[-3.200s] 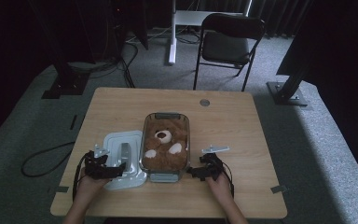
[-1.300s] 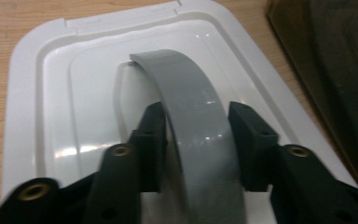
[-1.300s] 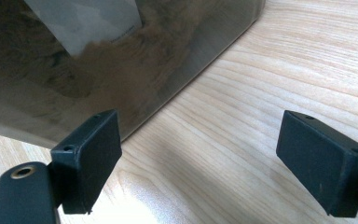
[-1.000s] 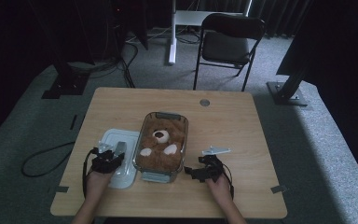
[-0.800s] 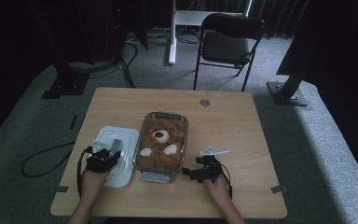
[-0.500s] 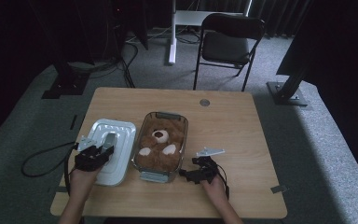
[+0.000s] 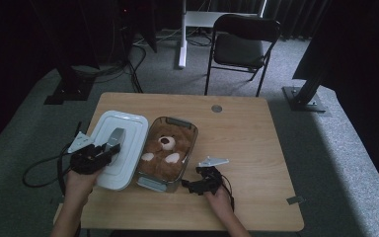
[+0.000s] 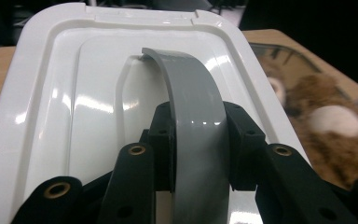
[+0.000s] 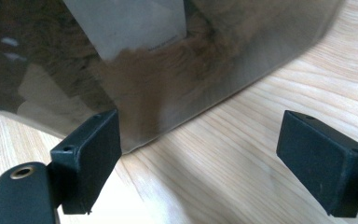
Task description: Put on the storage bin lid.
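Grey handle (image 8: pixel 193 135) clamped between pads of left tool (image 8: pixel 196 154); white lid (image 7: pixel 116 148) hangs from it, now lifted off and swung left of clear container (image 7: pixel 170 150), where earlier it lay lower, beside box. Container thus open, brown teddy (image 7: pixel 164 153) exposed inside.

Right tool (image 9: pixel 198 154) gapes wide, empty, left pad at container's near corner on table (image 7: pixel 256 148).

Count: one lid, one container, one teddy, two tools.
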